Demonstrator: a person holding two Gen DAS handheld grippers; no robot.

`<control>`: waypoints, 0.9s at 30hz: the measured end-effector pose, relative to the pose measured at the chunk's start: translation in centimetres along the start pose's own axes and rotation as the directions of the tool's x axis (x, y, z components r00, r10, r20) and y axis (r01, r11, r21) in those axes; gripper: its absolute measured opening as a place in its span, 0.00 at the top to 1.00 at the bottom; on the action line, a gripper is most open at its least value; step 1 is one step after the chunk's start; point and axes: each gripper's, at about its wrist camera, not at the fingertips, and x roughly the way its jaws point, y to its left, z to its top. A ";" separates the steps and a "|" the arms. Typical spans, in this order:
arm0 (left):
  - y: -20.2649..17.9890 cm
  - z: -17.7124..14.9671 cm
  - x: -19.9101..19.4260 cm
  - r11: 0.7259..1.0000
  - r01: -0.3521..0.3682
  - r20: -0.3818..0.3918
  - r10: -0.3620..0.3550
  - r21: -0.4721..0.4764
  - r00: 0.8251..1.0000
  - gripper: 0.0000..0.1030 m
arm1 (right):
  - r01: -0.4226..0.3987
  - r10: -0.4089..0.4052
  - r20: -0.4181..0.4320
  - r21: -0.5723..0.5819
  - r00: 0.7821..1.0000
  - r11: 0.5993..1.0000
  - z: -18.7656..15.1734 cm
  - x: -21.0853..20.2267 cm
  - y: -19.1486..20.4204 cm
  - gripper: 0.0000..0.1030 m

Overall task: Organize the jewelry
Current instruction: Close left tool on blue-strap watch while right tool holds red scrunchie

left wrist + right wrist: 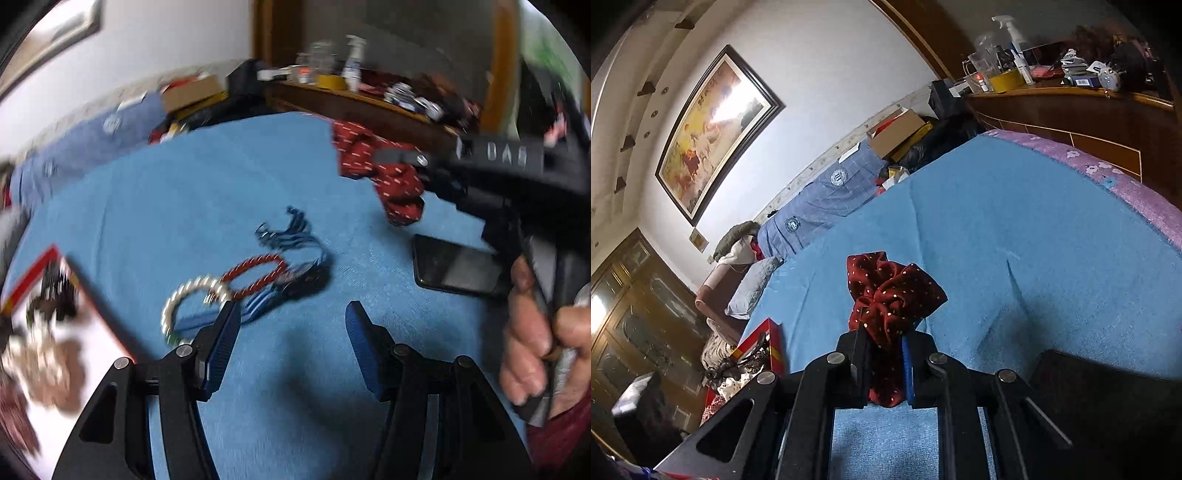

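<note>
In the left wrist view my left gripper [291, 314] is open and empty, low over the blue blanket [166, 206]. Just ahead of its left finger lie a white bead bracelet [184, 299], a red bead bracelet [255, 273] and a dark blue cord bracelet [291, 240], bunched together. A red-edged box [74, 332] with several jewelry pieces sits at the left. My right gripper [884, 339] is shut on a dark red dotted scrunchie [894, 291] and holds it above the blanket; it also shows in the left wrist view [380, 170], at the upper right.
A black phone [454, 266] lies on the blanket at the right. A wooden dresser [1071, 107] cluttered with bottles stands behind the bed. Pillows, clothes and a cardboard box [897, 133] lie along the wall. The red-edged box [764, 343] shows left of the right gripper.
</note>
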 end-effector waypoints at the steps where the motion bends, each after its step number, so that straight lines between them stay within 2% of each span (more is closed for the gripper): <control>1: -0.5 0.1 0.5 0.999 -0.008 -0.005 0.009 0.043 1.000 0.44 | -0.007 0.007 0.001 0.002 1.000 1.000 0.0 -0.1 0.0 0.86; 4: -1.0 0.6 2.2 0.995 -0.023 -0.012 0.024 0.101 1.000 0.44 | -0.009 0.009 0.010 0.001 1.000 1.000 0.1 -0.4 0.0 0.86; 6: -1.1 0.9 3.8 0.991 -0.007 -0.053 0.014 0.134 0.998 0.44 | -0.014 0.014 0.017 0.008 1.000 1.000 0.2 -0.5 -0.1 0.86; 11: -1.5 1.0 6.7 0.980 -0.078 -0.079 0.094 0.183 0.992 0.44 | -0.023 0.023 0.018 0.028 1.000 0.999 0.3 -0.8 -0.4 0.86; 12: -1.4 1.2 6.9 0.982 -0.079 -0.061 0.091 0.169 0.994 0.45 | -0.025 0.025 0.015 0.028 1.000 0.999 0.1 -0.7 -0.5 0.86; 15: -1.4 1.9 7.8 0.988 -0.058 -0.076 0.070 0.144 0.995 0.68 | -0.028 0.028 0.005 0.023 1.000 0.999 0.1 -0.5 -0.1 0.86; 17: -1.4 2.0 8.0 0.989 -0.061 -0.071 0.071 0.132 0.995 0.71 | -0.027 0.027 0.005 0.023 1.000 0.999 0.1 -0.5 -0.2 0.86; 19: -1.5 2.0 8.0 0.989 -0.082 -0.068 0.091 0.126 0.994 0.82 | -0.027 0.027 0.006 0.026 1.000 0.999 0.1 -0.5 -0.1 0.86; 22: -0.3 2.1 7.7 0.998 -0.061 -0.067 0.063 0.033 0.996 0.89 | -0.022 0.022 0.007 0.027 1.000 0.999 0.2 -0.5 -0.1 0.86; 24: 0.5 1.7 7.0 0.999 -0.022 -0.075 0.020 -0.030 0.997 0.89 | -0.023 0.023 0.005 0.026 1.000 0.999 0.1 -0.4 0.0 0.86; 27: 0.9 1.4 4.7 0.997 0.004 -0.028 -0.006 -0.077 1.000 0.89 | -0.025 0.025 0.006 0.020 1.000 0.999 0.0 -0.4 0.0 0.86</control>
